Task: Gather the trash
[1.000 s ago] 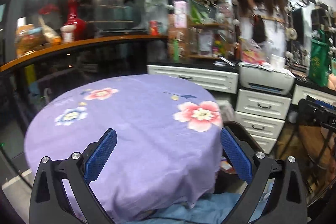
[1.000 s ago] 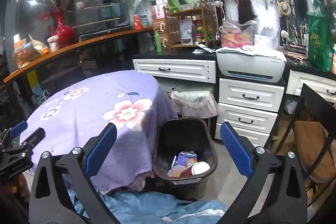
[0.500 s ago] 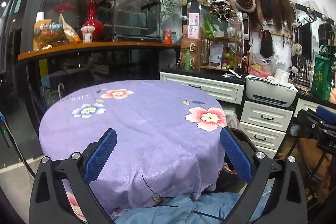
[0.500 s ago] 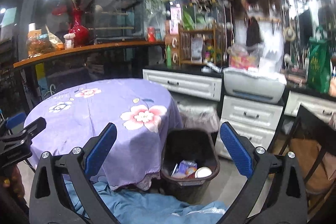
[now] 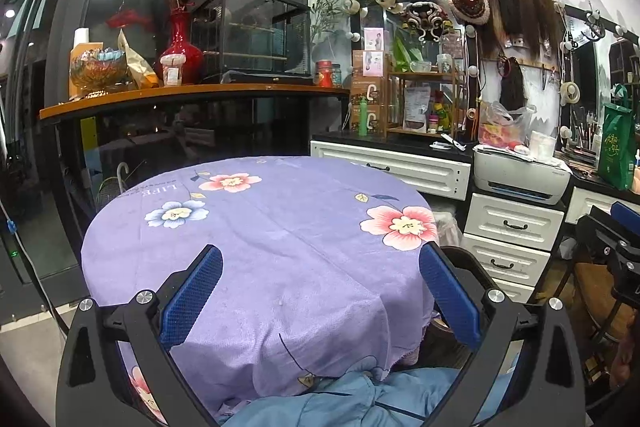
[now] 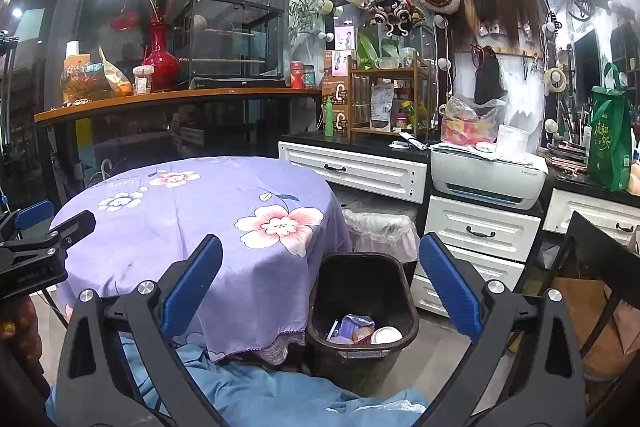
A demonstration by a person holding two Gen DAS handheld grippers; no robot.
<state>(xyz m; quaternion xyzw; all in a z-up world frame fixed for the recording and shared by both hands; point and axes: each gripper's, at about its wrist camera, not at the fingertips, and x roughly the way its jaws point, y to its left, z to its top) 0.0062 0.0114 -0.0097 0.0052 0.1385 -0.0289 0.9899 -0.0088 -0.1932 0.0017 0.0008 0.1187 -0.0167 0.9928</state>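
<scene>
While both tongs stand wide open and hold nothing, the trash already sits in the black bin (image 6: 362,311) at lower centre of the right wrist view: a cup, a wrapper and some scraps lie at its bottom. The purple tablecloth (image 5: 260,247) in the middle of the left wrist view shows no litter on top, so the job looks close to finished, though anything on the floor behind the table is hidden.

The left gripper (image 5: 320,291) hangs over the near edge of the cloth; a careless sweep could snag the fabric and drag it. The right gripper (image 6: 320,287) frames the bin, which stands just beside the cloth's hem, and a knock on the rim might tip it and spill the contents. Blue fabric (image 6: 280,399) along the bottom edge could also catch a finger.
</scene>
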